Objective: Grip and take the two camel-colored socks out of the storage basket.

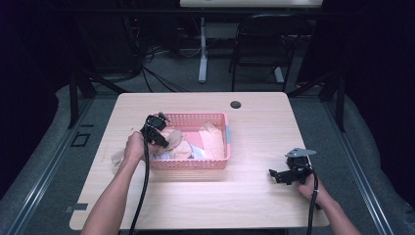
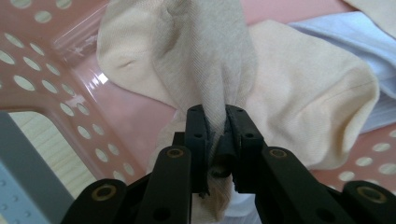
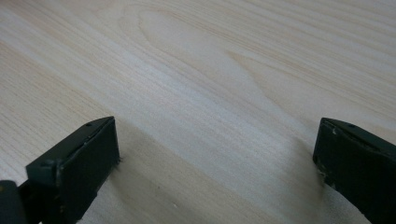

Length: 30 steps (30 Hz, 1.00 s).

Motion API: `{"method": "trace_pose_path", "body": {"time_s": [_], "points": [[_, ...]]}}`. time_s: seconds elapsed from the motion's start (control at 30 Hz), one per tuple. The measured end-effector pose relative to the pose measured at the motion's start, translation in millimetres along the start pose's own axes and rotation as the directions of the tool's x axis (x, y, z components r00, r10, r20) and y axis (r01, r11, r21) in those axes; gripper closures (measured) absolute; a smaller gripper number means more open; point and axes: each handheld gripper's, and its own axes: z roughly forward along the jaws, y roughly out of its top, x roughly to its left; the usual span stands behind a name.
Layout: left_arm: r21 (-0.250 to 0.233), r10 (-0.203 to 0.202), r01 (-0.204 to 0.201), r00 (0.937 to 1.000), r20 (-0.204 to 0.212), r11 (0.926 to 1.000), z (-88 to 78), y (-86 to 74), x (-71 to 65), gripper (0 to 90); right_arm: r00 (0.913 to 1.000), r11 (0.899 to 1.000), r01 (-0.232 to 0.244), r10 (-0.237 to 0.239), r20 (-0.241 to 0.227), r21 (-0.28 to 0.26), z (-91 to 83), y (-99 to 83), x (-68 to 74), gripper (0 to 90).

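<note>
A pink perforated basket point(image 1: 215, 164) sits mid-table and holds several pale cloth pieces, beige, pink and light blue. My left gripper point(image 1: 159, 132) hangs over the basket's left end, shut on a beige sock point(image 2: 219, 60) that rises from between its jaws. Under it lies another cream sock point(image 2: 303, 93) on the basket's floor, with a light blue cloth point(image 2: 355, 37) beyond. My right gripper point(image 1: 280, 175) rests low on the bare table at the front right. Its jaws stand wide open over the wood point(image 3: 210, 102), nothing between them.
A beige cloth point(image 1: 116, 157) lies on the table left of the basket, partly behind my left hand. A dark round hole point(image 1: 236, 105) marks the table's far edge. A black chair point(image 1: 264, 44) and a white desk leg point(image 1: 202, 49) stand beyond the table.
</note>
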Motion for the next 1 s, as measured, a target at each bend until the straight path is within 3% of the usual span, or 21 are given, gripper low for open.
{"method": "trace_pose_path", "body": {"time_s": [0.27,0.5,1.0], "points": [[-0.028,0.021,-0.021,0.9998,0.005,0.9994,-19.0,3.0,0.8,82.9,1.0,1.0,0.0,0.0,0.0,0.0,0.0,0.0,0.0,0.0],[-0.052,0.01,-0.009,0.9999,0.007,0.9986,-39.9,6.9,5.6,83.2,1.0,1.0,0.0,0.0,0.0,0.0,0.0,0.0,0.0,0.0],[-0.105,0.027,-0.027,0.9996,-0.003,0.9941,-83.6,17.7,8.5,83.3,1.0,1.0,0.0,0.0,0.0,-0.001,0.1,0.0,0.0,0.0]]}}
